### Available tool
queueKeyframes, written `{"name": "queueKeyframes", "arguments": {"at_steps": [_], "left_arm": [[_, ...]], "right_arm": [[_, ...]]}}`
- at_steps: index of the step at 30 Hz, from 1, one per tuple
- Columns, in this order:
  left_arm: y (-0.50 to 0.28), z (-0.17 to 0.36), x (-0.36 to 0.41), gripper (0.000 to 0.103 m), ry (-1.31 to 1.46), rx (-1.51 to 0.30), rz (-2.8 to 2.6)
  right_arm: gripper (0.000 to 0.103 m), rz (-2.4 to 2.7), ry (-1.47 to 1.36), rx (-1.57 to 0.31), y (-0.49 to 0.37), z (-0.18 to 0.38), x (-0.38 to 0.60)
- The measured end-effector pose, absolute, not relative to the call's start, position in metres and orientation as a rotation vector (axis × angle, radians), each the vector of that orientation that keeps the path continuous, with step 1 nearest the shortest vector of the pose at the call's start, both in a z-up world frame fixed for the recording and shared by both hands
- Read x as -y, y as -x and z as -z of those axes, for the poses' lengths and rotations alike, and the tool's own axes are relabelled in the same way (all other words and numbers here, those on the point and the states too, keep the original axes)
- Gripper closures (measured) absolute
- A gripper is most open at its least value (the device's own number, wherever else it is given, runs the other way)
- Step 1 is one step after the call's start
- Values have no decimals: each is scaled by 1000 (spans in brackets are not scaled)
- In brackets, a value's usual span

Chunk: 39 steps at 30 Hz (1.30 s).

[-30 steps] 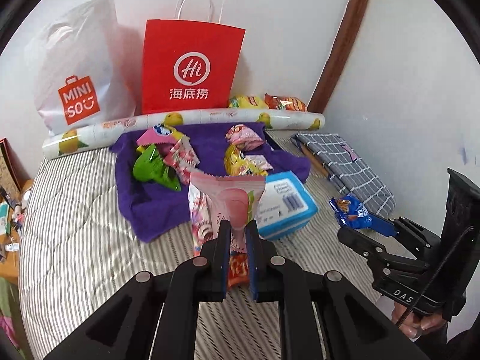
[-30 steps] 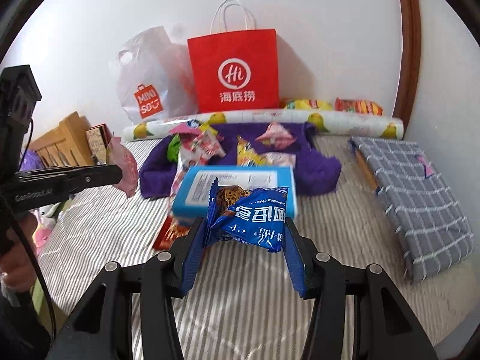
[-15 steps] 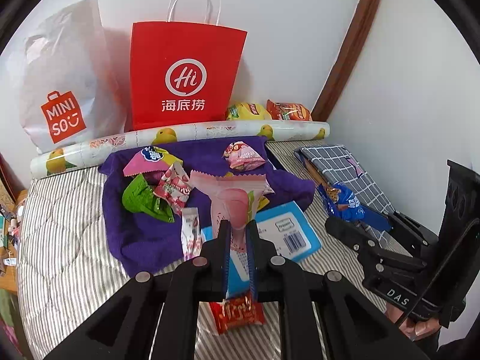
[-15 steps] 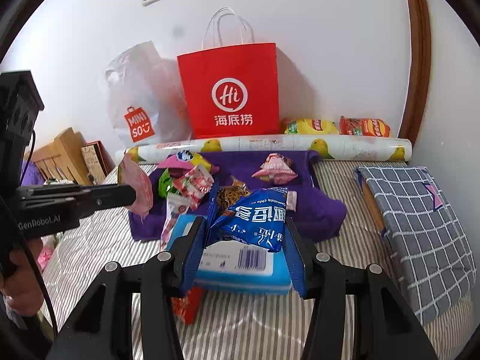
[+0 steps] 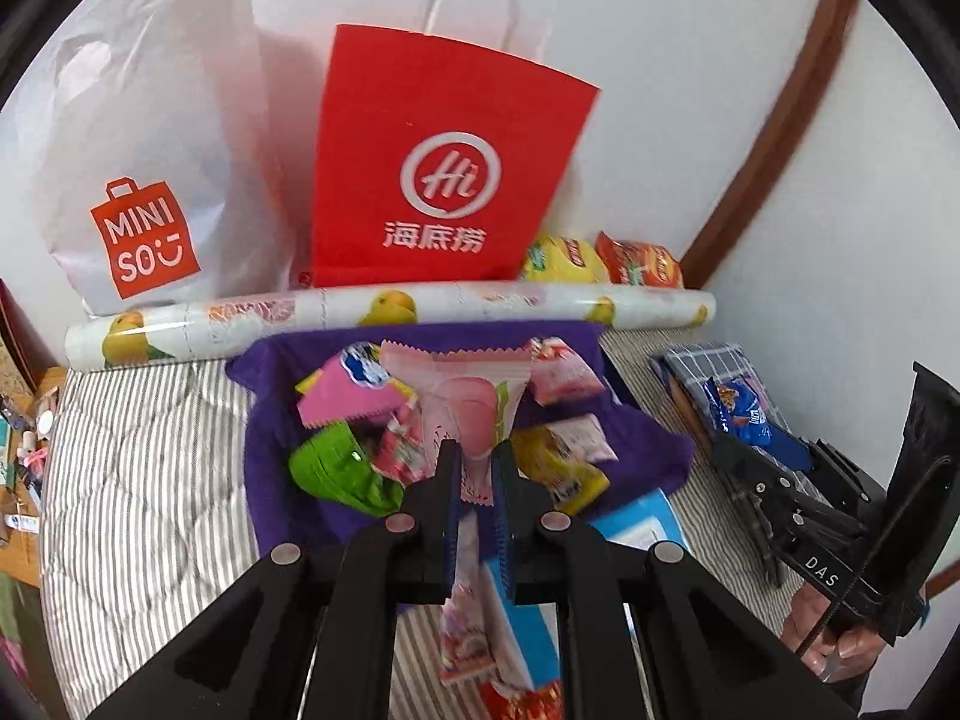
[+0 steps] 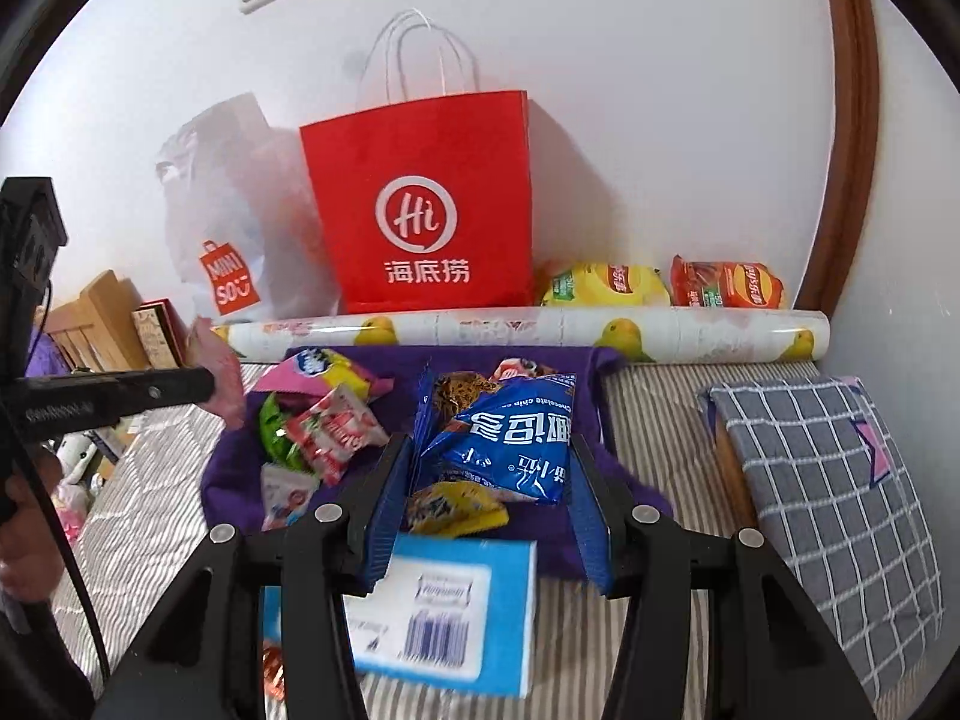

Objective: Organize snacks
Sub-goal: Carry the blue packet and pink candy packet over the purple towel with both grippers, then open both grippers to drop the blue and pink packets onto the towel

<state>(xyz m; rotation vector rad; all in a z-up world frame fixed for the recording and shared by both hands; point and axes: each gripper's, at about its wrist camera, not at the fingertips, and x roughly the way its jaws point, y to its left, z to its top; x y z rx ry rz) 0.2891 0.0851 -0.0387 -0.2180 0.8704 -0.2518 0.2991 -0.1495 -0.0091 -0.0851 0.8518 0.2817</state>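
Both claws carried closer toward purple cloth (image 5: pixel 282 480): left claw (image 5: pixel 477 480) pinching pink packet (image 5: pixel 465 402), right claw (image 6: pixel 489 468) clamping blue cookie bag (image 6: pixel 510 438).

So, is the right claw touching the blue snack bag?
Touching. The right wrist view shows the right claw with both fingers pressed against the blue snack bag, held up between them.
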Motion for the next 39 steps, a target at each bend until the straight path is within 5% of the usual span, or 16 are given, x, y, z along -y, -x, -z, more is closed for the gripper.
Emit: {"name": "queueKeyframes", "arguments": {"at_steps": [26,31,39], "left_arm": [[-360,110,-54,92,211,-1056,285],[-360,106,-51,65,193,-1063,261],[-339,82,-60,56,216,-1014,257]], "right_arm": [[50,-328,122,-1020,-378,95,138],[43,-340,144,-1014,-373,92,134],[35,-337,90,-964,-351,64,142]]}}
